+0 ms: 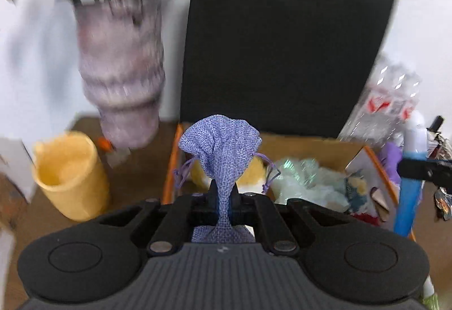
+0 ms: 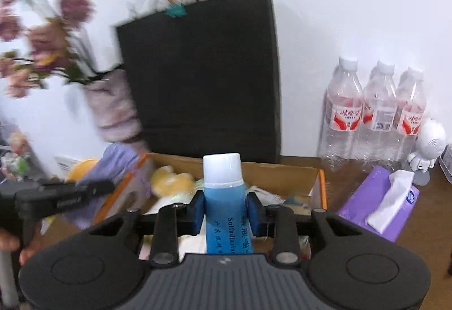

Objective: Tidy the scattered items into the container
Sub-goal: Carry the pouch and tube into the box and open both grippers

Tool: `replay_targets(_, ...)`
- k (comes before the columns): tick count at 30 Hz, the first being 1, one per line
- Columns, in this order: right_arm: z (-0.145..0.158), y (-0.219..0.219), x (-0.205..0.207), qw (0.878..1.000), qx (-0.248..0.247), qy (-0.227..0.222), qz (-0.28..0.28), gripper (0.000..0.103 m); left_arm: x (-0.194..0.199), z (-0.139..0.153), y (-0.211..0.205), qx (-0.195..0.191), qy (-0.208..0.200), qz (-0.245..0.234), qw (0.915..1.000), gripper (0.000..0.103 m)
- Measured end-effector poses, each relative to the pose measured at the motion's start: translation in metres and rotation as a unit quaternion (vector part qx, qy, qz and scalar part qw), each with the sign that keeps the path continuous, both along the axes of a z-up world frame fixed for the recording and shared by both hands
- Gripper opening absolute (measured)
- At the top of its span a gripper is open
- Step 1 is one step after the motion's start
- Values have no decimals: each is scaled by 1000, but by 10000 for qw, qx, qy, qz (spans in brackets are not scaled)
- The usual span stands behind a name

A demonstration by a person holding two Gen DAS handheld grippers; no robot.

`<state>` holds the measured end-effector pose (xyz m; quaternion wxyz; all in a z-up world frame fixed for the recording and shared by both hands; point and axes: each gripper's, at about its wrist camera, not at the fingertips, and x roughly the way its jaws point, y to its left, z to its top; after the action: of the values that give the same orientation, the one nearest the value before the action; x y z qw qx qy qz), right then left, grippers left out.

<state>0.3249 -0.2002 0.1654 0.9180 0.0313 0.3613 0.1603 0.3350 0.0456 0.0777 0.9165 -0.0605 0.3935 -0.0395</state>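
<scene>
Flanking the cardboard box [image 2: 282, 170]: black bag [image 2: 203, 78], water bottles [image 2: 375, 112], tissue pack [image 2: 378, 202].

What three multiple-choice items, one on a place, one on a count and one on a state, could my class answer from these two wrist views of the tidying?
1. Where does the purple tissue pack lie?
A. inside the cardboard box
B. on the table, right of the cardboard box
C. on top of the black paper bag

2. How many water bottles stand by the wall?
A. two
B. three
C. five

3. What does the left gripper hold?
A. nothing, jaws wide
B. a yellow cup
C. a lilac drawstring pouch

Answers: 1 B, the pack rests on wood outside the box's right wall. 2 B, three capped bottles show side by side. 3 C, the pouch's cloth is pinched between the jaws.
</scene>
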Motion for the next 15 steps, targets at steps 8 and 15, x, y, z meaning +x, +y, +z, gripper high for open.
replay_targets(8,-71,21,60,9910,-655,1130,-299,74,17,-34,-19,410,573,-290,9971,93)
replay_targets(15,-83,9,58,9810,-795,1718,-413,83,20,-31,-23,590,1053,-407,9919,101)
